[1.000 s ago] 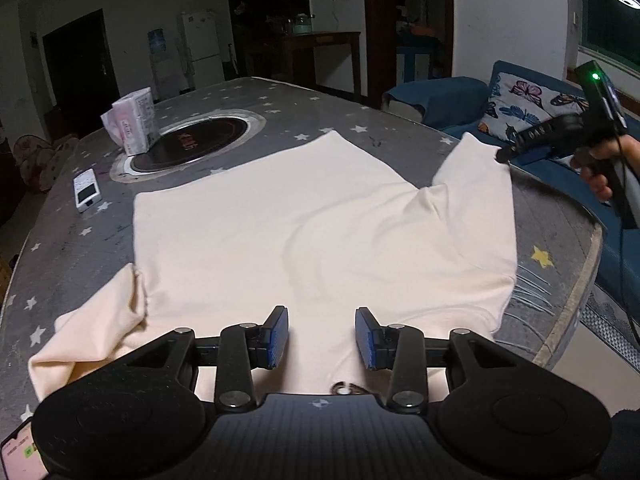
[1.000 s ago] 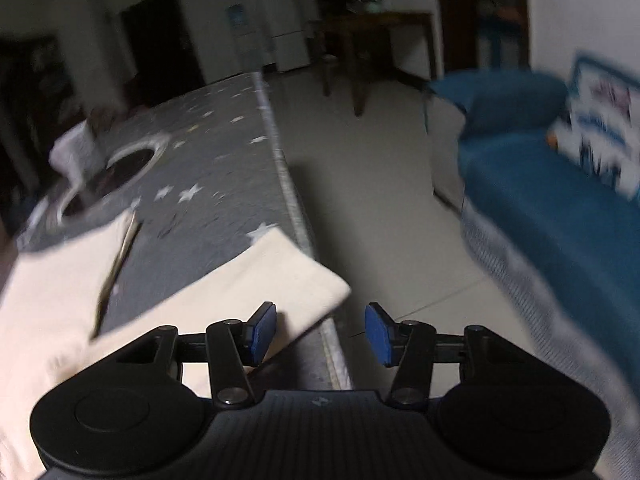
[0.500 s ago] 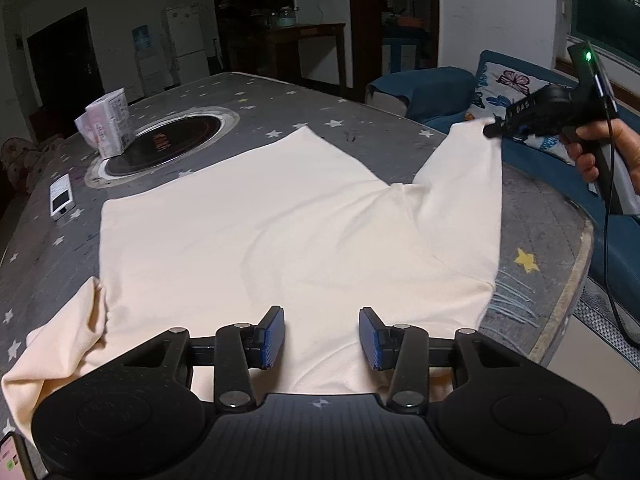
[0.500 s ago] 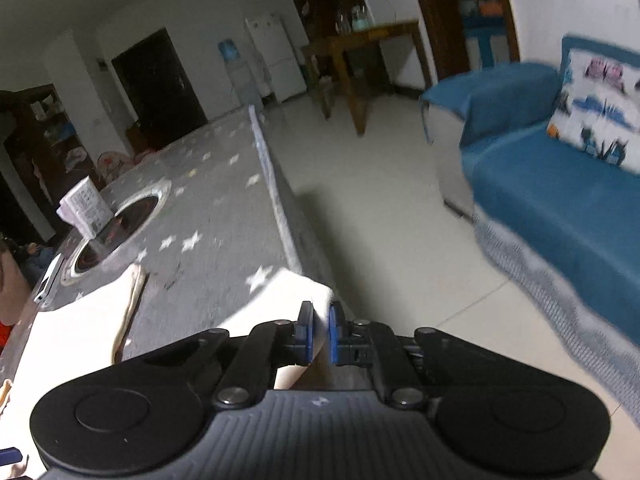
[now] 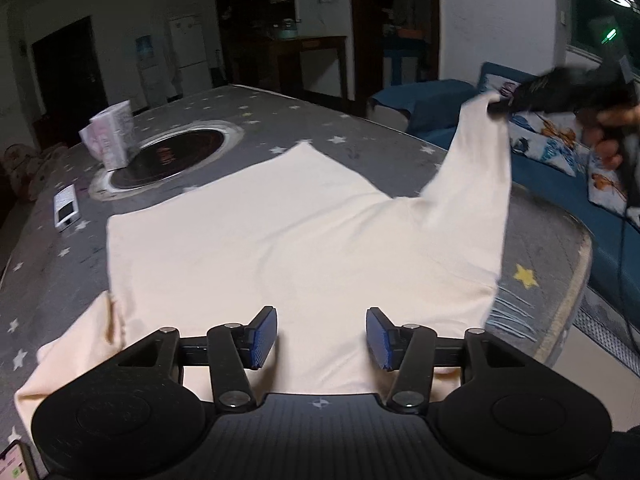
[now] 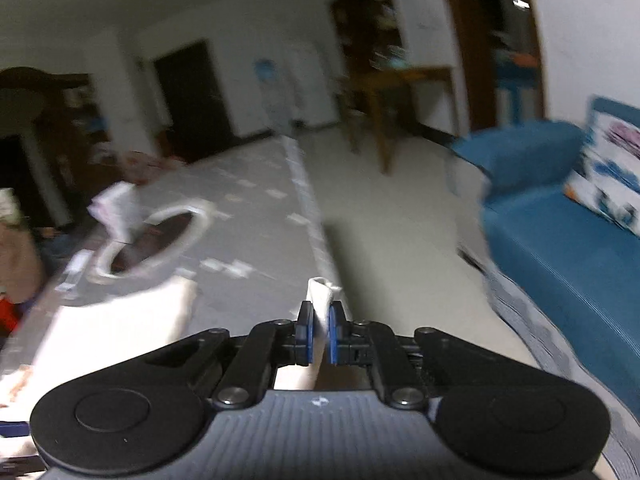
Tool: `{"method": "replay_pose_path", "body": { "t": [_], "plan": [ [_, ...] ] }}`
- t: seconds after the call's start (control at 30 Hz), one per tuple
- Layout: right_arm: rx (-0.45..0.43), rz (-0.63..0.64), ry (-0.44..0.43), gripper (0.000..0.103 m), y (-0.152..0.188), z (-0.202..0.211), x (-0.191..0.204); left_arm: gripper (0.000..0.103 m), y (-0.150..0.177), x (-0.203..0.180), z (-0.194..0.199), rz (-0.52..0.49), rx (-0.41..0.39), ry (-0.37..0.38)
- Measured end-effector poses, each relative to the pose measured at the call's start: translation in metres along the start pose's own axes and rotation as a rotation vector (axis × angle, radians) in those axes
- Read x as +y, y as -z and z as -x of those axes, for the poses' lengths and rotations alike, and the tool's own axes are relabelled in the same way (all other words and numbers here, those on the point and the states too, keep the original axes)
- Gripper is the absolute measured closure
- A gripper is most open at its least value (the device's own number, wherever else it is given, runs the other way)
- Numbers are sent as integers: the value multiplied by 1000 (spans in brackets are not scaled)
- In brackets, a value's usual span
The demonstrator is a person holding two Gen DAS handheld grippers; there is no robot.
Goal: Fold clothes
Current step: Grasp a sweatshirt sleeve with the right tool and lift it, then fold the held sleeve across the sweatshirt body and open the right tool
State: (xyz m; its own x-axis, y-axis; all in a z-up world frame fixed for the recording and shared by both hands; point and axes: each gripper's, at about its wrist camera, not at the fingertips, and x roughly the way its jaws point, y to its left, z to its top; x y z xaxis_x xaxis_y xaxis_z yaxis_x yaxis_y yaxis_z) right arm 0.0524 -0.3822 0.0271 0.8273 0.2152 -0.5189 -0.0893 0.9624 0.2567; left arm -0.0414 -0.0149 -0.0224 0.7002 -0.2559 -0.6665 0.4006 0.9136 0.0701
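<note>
The right gripper (image 6: pixel 319 334) pinches the cream shirt's (image 5: pixel 280 248) sleeve cuff (image 6: pixel 320 300), raised past the table (image 5: pixel 560 248) edge; bare floor ahead. The left gripper (image 5: pixel 322 334), jaws opening, hovers over the hem; only its view shows the whole shirt.

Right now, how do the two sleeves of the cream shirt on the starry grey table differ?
The right sleeve is lifted off the table, pinched at its cuff by the shut right gripper; the left sleeve lies crumpled on the grey star-print table, untouched. The left gripper hovers over the hem, jaws opening, nothing between them. Both sleeves are the same cream fabric.
</note>
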Motion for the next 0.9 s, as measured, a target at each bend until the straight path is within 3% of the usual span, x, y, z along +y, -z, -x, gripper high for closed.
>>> {"method": "replay_pose_path", "body": {
  "t": [0.23,0.4,0.67,0.9],
  "plan": [
    [30,112,-311,96,-33,12,85,50,12,24,13,57,-7,-55],
    [122,217,-479,96,-19,-8,155,50,22,38,26,104,-21,-84],
    [298,351,-606,96,40,-46,236,49,34,55,38,157,-28,-115],
    [362,397,-652,87,65,-54,257,49,36,58,38,179,-29,-116]
  ]
}}
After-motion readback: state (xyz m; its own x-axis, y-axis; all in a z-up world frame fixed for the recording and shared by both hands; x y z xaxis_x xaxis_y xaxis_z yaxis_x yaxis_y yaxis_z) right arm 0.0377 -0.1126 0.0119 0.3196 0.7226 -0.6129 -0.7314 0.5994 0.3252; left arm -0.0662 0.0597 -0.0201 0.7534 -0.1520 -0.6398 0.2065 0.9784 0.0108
